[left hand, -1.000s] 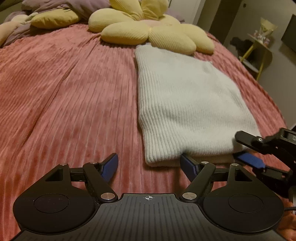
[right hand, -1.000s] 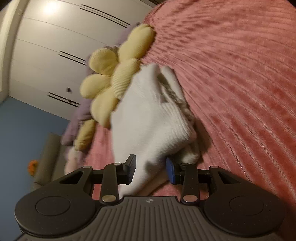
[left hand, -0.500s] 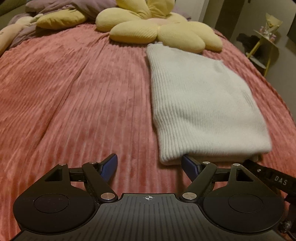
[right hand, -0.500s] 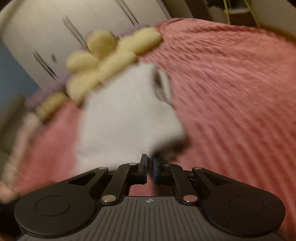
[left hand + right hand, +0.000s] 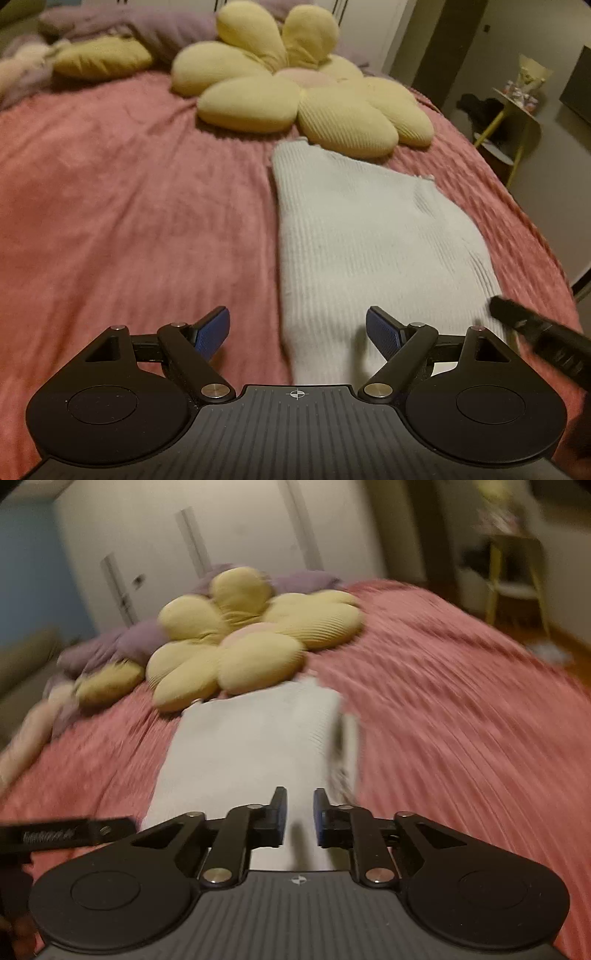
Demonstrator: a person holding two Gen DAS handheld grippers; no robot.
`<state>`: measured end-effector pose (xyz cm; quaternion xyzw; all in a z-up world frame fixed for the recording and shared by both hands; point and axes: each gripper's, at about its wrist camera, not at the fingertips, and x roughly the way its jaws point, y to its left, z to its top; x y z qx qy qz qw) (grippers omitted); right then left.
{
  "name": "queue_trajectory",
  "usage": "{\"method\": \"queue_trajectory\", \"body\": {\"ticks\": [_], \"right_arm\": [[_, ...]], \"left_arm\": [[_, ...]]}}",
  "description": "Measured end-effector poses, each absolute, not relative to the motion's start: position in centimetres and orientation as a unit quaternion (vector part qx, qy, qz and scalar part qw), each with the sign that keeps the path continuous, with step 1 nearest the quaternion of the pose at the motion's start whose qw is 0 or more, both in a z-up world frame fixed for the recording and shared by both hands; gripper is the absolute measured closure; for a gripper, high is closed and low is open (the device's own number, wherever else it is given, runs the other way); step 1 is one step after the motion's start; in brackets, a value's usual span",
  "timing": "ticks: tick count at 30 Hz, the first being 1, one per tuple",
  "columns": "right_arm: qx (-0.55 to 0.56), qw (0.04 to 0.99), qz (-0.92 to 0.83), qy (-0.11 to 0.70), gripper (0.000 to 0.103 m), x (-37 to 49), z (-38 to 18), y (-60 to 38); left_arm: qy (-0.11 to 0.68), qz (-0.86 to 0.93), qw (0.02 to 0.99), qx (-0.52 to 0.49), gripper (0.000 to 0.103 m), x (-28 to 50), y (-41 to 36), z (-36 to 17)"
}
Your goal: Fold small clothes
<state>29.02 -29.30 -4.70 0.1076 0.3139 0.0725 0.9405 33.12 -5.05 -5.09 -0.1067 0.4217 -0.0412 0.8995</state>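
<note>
No lettering anywhere in view can be read.

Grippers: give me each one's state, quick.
Left gripper: jaws opening, wide apart, pressing nothing.
Right gripper: jaws opening, narrow gap, not gripping the white knit.

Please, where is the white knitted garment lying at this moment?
The white knitted garment lies folded on the pink bedspread, right of centre in the left wrist view. Its far end almost reaches the yellow flower pillow.
</note>
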Motion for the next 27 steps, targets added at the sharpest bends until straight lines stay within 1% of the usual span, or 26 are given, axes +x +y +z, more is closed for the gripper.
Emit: {"method": "queue_trajectory", "body": {"ticks": [1, 2, 4, 5, 7, 8, 9, 11, 13, 14, 15, 18, 20, 22, 23, 24, 25, 26, 27], "right_arm": [[0.09, 0.942, 0.08, 0.314, 0.077, 29.8, -5.0, -28.7], [0.066, 0.942, 0.077, 0.321, 0.075, 30.6, -5.6, -28.2], [0.019, 0.938, 0.066, 0.339, 0.074, 31.7, -7.2, -27.8], [0.009, 0.942, 0.07, 0.329, 0.074, 31.4, -7.2, -28.1], [0.032, 0.94, 0.065, 0.334, 0.055, 31.2, -6.0, -29.5], [0.062, 0.941, 0.062, 0.327, 0.037, 31.1, -5.7, -30.6], [0.103, 0.941, 0.069, 0.315, 0.032, 30.8, -5.4, -32.2], [0.162, 0.926, 0.085, 0.33, 0.033, 31.7, -5.8, -34.2], [0.209, 0.903, 0.104, 0.36, 0.037, 33.6, -6.9, -35.5], [0.229, 0.892, 0.112, 0.373, 0.042, 34.5, -7.6, -36.0], [0.247, 0.882, 0.117, 0.384, 0.042, 35.3, -8.4, -36.4], [0.323, 0.85, 0.153, 0.387, 0.042, 36.9, -10.1, -37.9], [0.362, 0.829, 0.181, 0.386, 0.036, 37.7, -10.9, -38.4], [0.372, 0.822, 0.186, 0.388, 0.036, 38.2, -11.5, -38.0], [0.371, 0.823, 0.186, 0.387, 0.039, 38.5, -11.6, -37.9], [0.366, 0.826, 0.181, 0.389, 0.053, 38.8, -11.5, -37.6], [0.358, 0.828, 0.174, 0.394, 0.058, 39.1, -11.5, -37.1], [0.354, 0.831, 0.17, 0.395, 0.063, 39.1, -11.3, -36.7], [0.348, 0.834, 0.167, 0.394, 0.067, 39.1, -10.9, -36.4]], "left_arm": [[0.428, -0.04, 0.896, -0.107, 0.017, 33.7, -5.1, -5.6], [0.44, -0.039, 0.891, -0.102, 0.014, 34.4, -5.1, -6.2], [0.444, -0.057, 0.888, -0.103, 0.014, 34.8, -4.8, -6.9], [0.44, -0.067, 0.89, -0.105, 0.014, 34.8, -4.4, -6.9], [0.432, -0.09, 0.889, -0.124, 0.016, 35.2, -3.4, -6.9], [0.43, -0.103, 0.886, -0.14, 0.016, 35.6, -3.0, -7.0], [0.432, -0.116, 0.881, -0.156, 0.016, 35.9, -2.7, -7.3], [0.445, -0.146, 0.861, -0.197, 0.016, 36.9, -2.2, -8.2], [0.458, -0.16, 0.842, -0.235, 0.016, 38.0, -2.1, -9.2], [0.461, -0.162, 0.836, -0.249, 0.016, 38.5, -2.0, -9.7], [0.46, -0.163, 0.832, -0.262, 0.017, 39.0, -1.9, -10.1], [0.455, -0.168, 0.828, -0.282, 0.017, 40.0, -2.3, -10.5], [0.456, -0.164, 0.828, -0.282, 0.017, 40.7, -2.9, -10.6], [0.454, -0.158, 0.834, -0.271, 0.018, 41.2, -3.5, -10.6], [0.452, -0.156, 0.837, -0.265, 0.029, 41.3, -3.7, -10.5], [0.45, -0.157, 0.841, -0.257, 0.037, 41.4, -3.7, -10.3], [0.449, -0.161, 0.841, -0.255, 0.048, 41.3, -3.6, -10.1], [0.446, -0.164, 0.842, -0.257, 0.055, 41.1, -3.2, -9.7], [0.443, -0.167, 0.842, -0.258, 0.057, 40.9, -2.8, -9.3]]}}
